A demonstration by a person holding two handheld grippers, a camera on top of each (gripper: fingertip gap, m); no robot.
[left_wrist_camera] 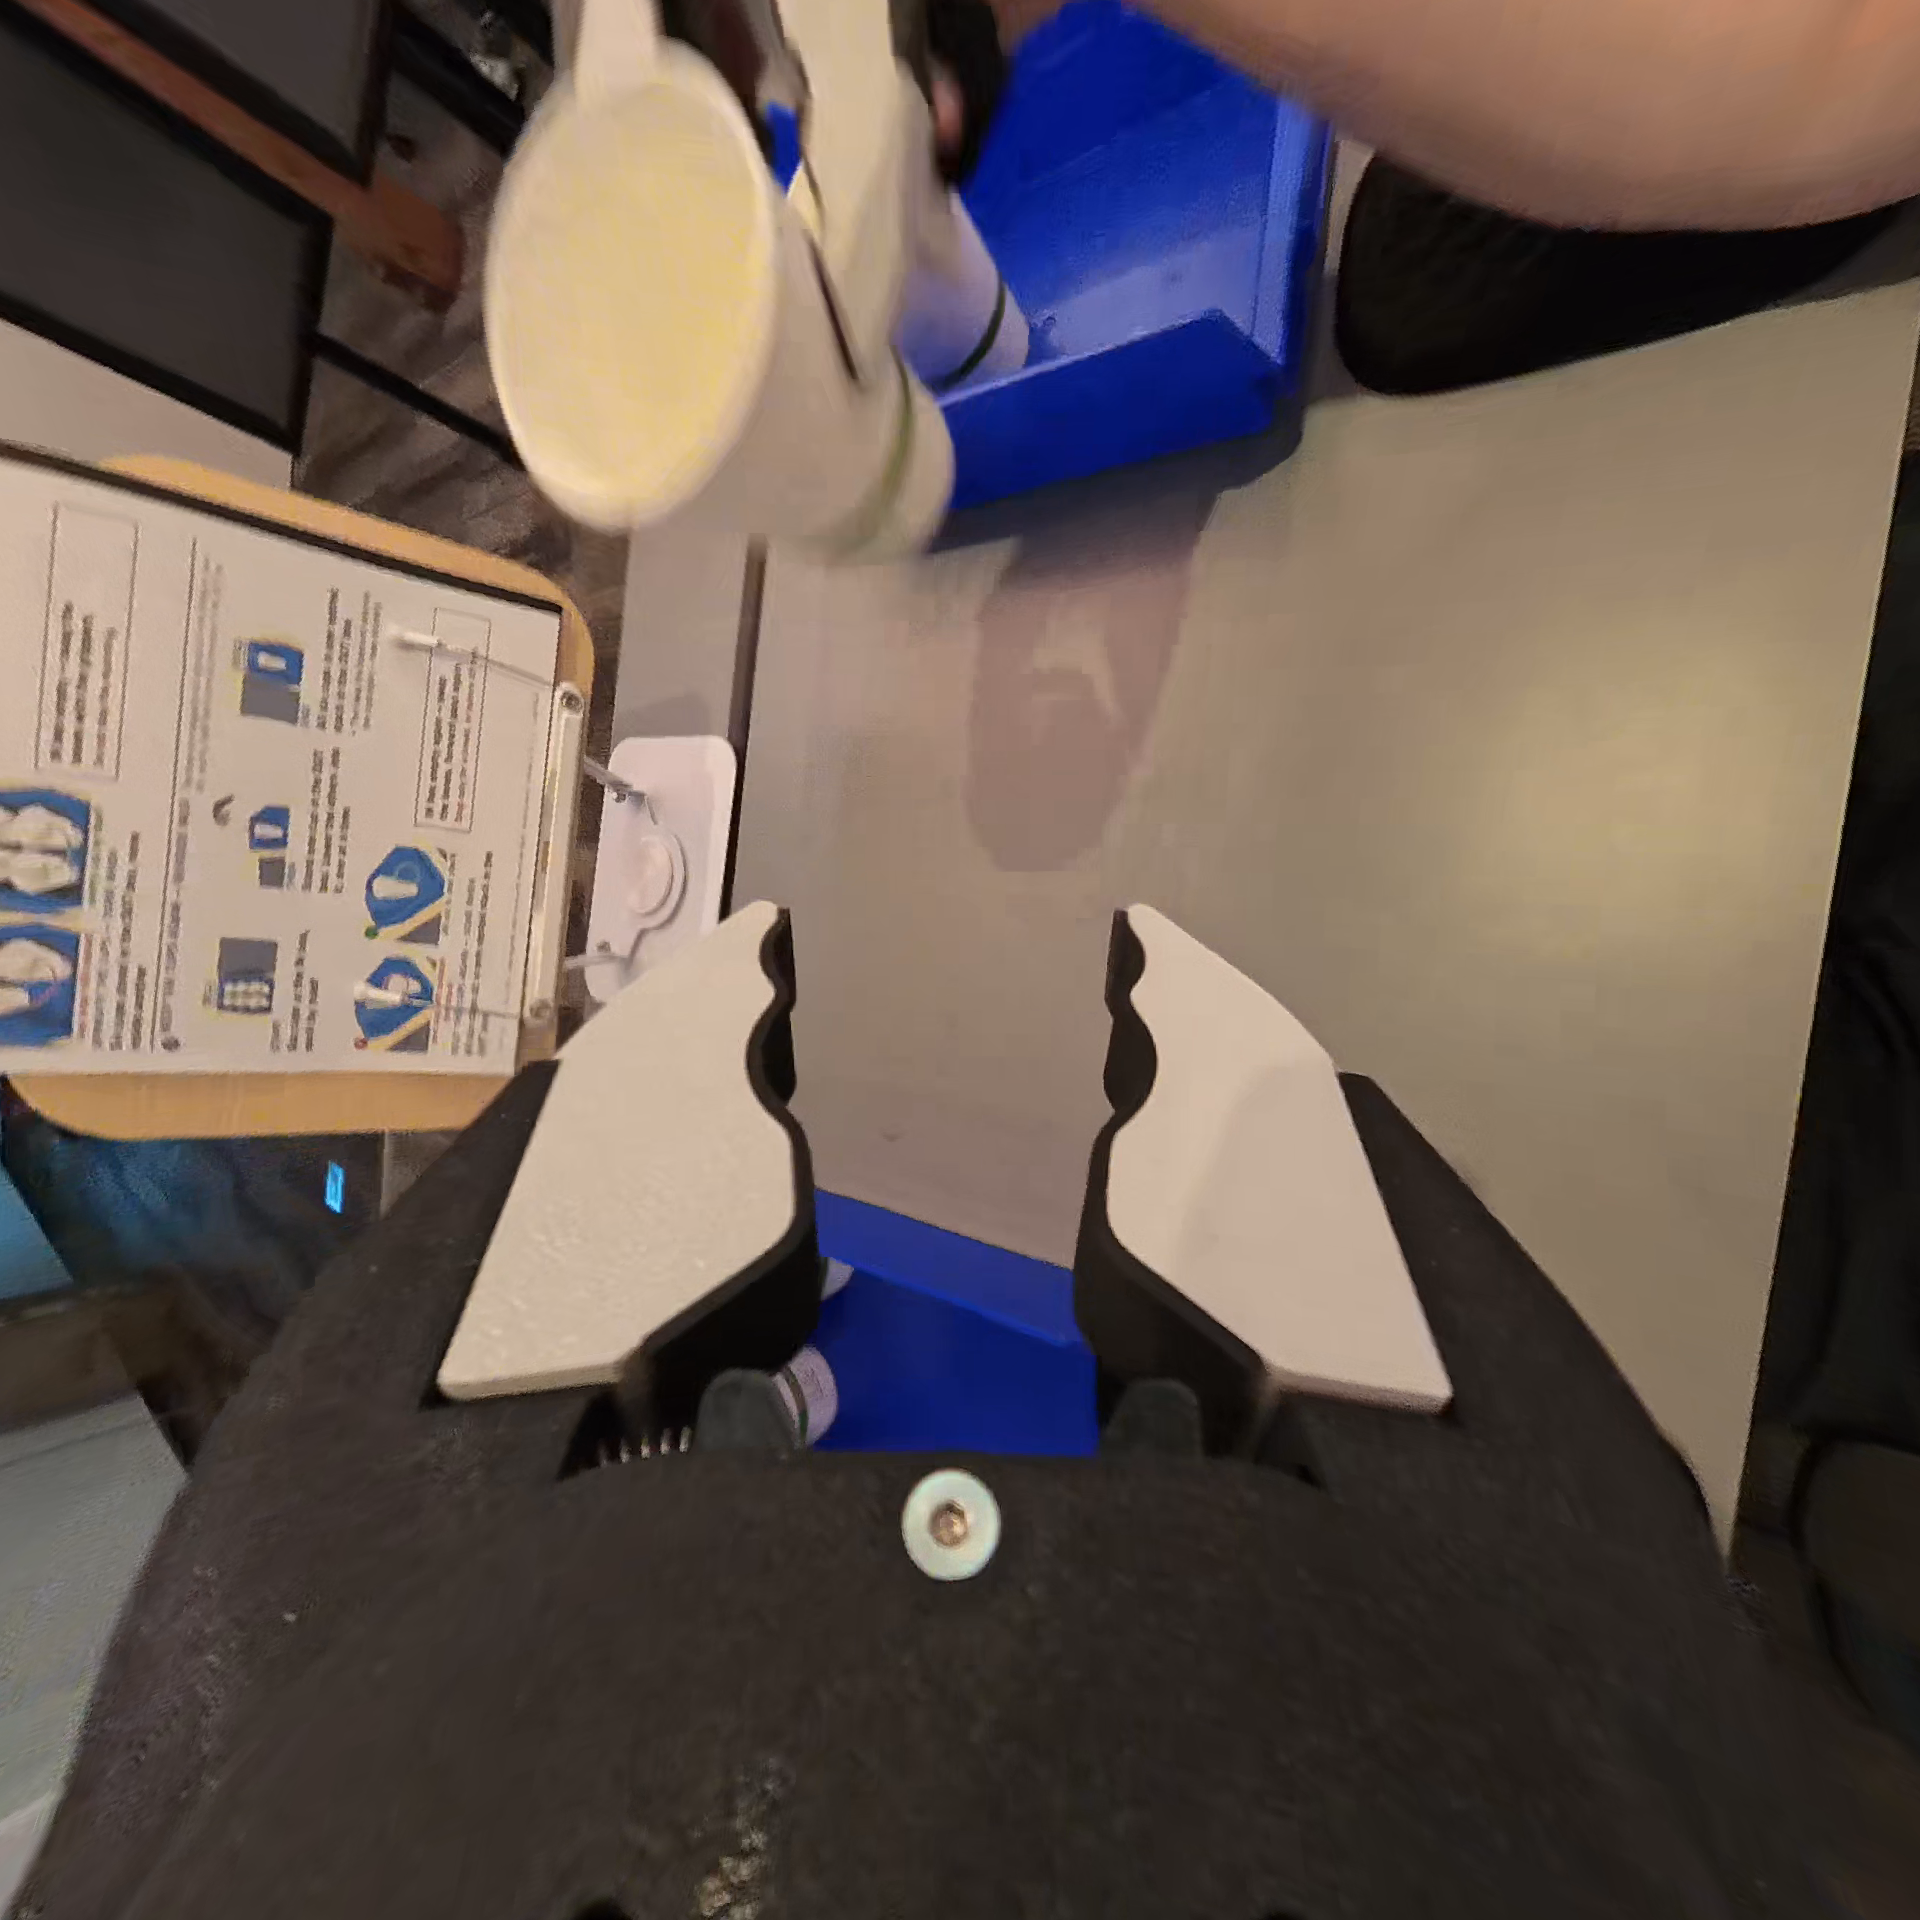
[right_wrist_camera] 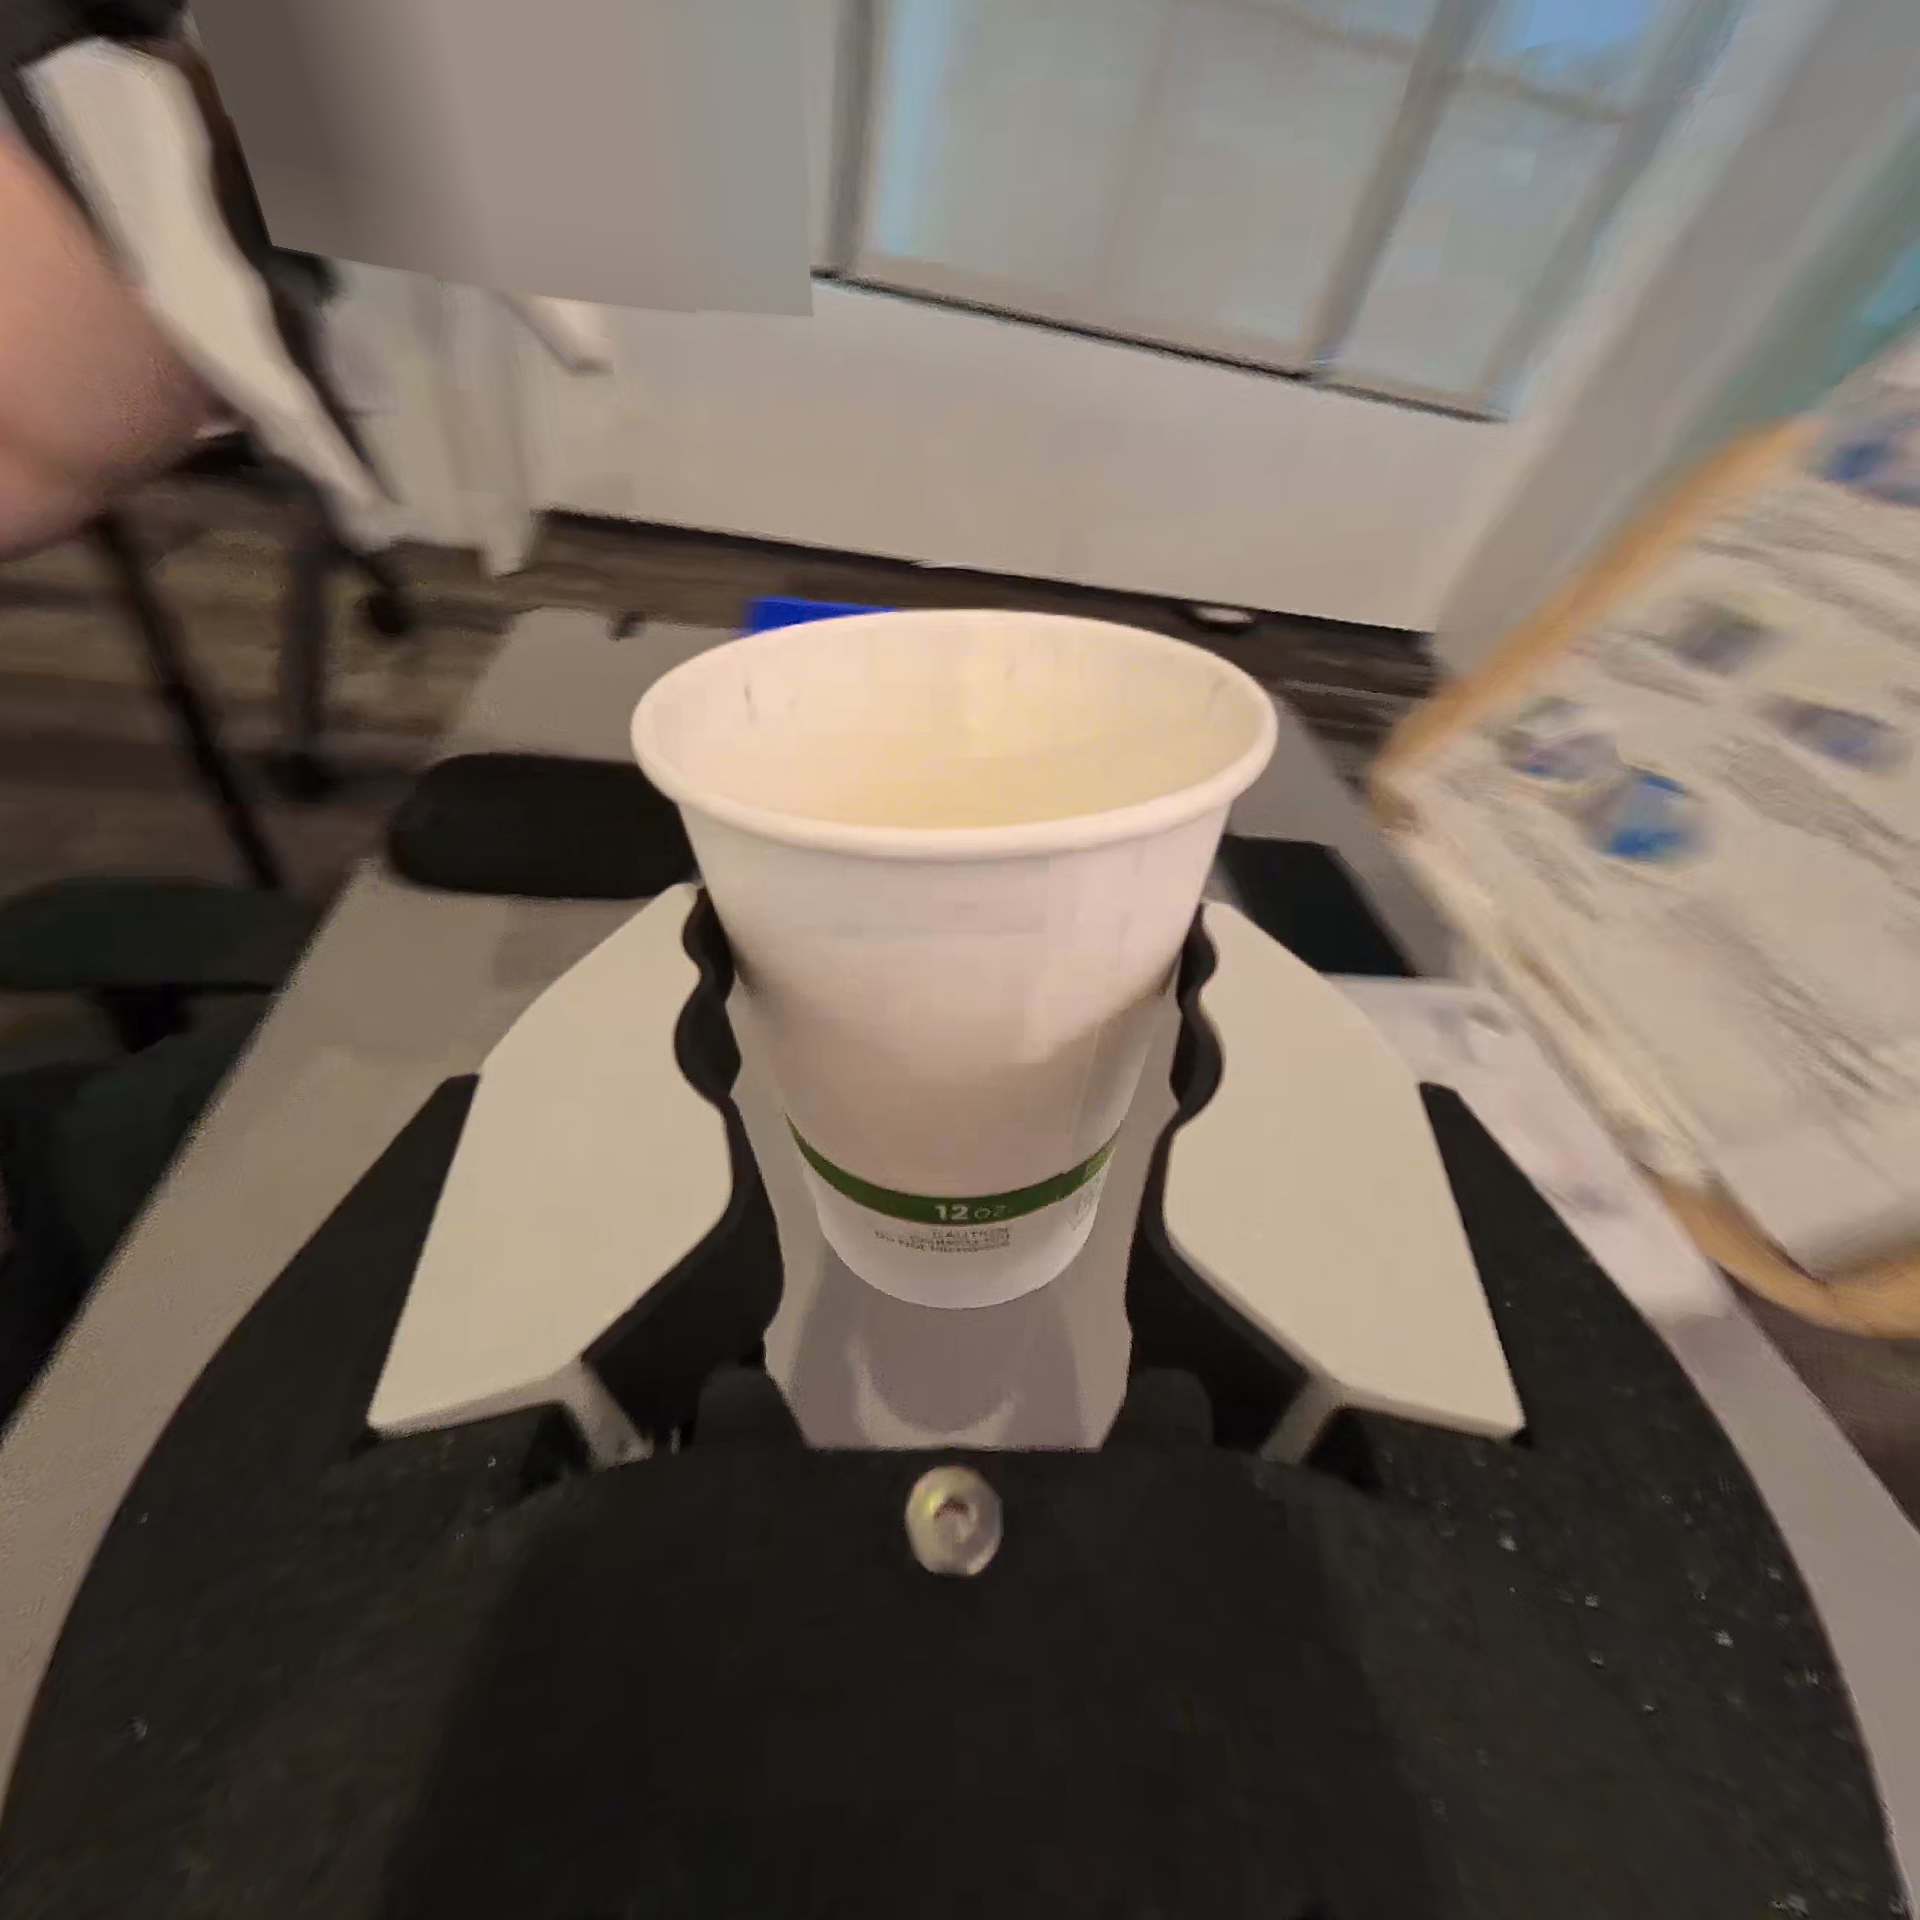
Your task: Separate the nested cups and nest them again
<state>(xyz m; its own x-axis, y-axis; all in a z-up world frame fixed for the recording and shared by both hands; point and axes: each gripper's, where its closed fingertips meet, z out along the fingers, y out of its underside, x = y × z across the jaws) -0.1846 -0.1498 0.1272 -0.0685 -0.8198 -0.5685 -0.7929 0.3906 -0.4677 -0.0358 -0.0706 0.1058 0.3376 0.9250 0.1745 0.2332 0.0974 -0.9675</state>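
Right gripper (right_wrist_camera: 951,997): pinching white paper cup (right_wrist_camera: 951,935) mid-wall, lifted above the grey table (left_wrist_camera: 1455,831). Left gripper (left_wrist_camera: 951,997): spread, empty, over a blue bin (left_wrist_camera: 956,1340). Keep your squeeze light; thin walls probably buckle.

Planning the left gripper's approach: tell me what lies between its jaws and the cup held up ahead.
In the left wrist view, only bare grey table lies between the open left gripper and the cup held by the right gripper.
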